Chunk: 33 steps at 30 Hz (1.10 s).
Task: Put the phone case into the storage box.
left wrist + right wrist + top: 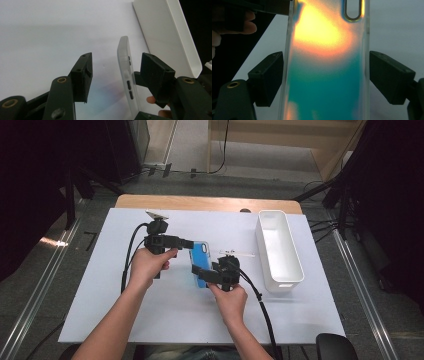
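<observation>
**Soft case held at one end, second grip not yet on**

You are working over the white-covered table (125, 310), with the long white bin (264, 255) standing off to your right and nothing in it that the high view shows. Between your two hands, just left of the bin, is the phone case (202, 251), a thin shell with a blue-to-orange sheen.

Your right gripper (197, 270) has it: in the right gripper view the jaws sit against the two long edges of the case (327, 75), clamped across its width at the end away from the camera cutout (353, 10). Your left gripper (192, 243) stands at a middling gap. In the left gripper view the case (126, 75) is edge-on between the pads and close to one of them, but neither presses on it.

Expect it to be very light, bendy and a little slick, so a hard squeeze across the width will likely bow it. Take the second hold near a corner, where the rim is stiffest, and stay clear of the side buttons (129, 86)
</observation>
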Tool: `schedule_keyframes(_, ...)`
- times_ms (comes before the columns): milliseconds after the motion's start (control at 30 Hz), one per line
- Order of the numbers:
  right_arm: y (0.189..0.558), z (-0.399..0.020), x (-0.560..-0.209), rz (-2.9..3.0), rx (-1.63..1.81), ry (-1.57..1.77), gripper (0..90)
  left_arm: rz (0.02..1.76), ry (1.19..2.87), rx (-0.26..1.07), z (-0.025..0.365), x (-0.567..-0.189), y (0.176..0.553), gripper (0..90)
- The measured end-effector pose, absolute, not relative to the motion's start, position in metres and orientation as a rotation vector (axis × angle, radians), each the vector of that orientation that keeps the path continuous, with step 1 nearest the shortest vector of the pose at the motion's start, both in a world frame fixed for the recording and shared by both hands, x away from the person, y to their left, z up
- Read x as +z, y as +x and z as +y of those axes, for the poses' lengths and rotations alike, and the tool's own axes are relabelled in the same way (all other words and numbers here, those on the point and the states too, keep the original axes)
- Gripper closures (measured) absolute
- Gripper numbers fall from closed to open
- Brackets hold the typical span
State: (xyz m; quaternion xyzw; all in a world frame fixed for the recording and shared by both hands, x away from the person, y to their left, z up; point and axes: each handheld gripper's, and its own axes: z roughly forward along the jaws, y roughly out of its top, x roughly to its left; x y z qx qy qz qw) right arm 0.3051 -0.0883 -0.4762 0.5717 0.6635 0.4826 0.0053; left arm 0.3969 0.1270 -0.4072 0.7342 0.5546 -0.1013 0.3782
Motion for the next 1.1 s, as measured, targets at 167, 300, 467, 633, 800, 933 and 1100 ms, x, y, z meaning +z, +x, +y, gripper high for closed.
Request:
schedule_keyframes(167, 0.305, -0.086, -0.476, 2.07, 1.517, 1.81, 14.9, 1.421, 1.836, -0.288, 0.127, -0.409, 0.399, 47.1)
schedule_keyframes(300, 0.305, -0.086, -0.476, 2.072, 1.512, 1.814, 14.9, 1.44, 1.832, -0.311, 0.127, -0.412, 0.402, 48.7)
schedule_keyframes(467, 0.305, -0.086, -0.475, 2.068, 1.512, 1.82, 14.9, 1.455, 1.807, -0.35, 0.126, -0.416, 0.405, 51.4)
schedule_keyframes(633, 0.305, -0.085, -0.475, 2.069, 1.506, 1.803, 14.9, 1.444, 1.803, -0.354, 0.126, -0.418, 0.407, 56.1)
schedule_keyframes(800, 0.305, -0.085, -0.474, 2.069, 1.495, 1.792, 14.9, 1.448, 1.795, -0.371, 0.124, -0.419, 0.408, 59.7)
schedule_keyframes(933, 0.304, -0.084, -0.473, 2.069, 1.485, 1.774, 14.9, 1.453, 1.799, -0.384, 0.122, -0.421, 0.409, 60.6)
schedule_keyframes(1100, 0.304, -0.083, -0.472, 2.071, 1.489, 1.774, 14.9, 1.455, 1.794, -0.386, 0.122, -0.422, 0.41, 66.1)
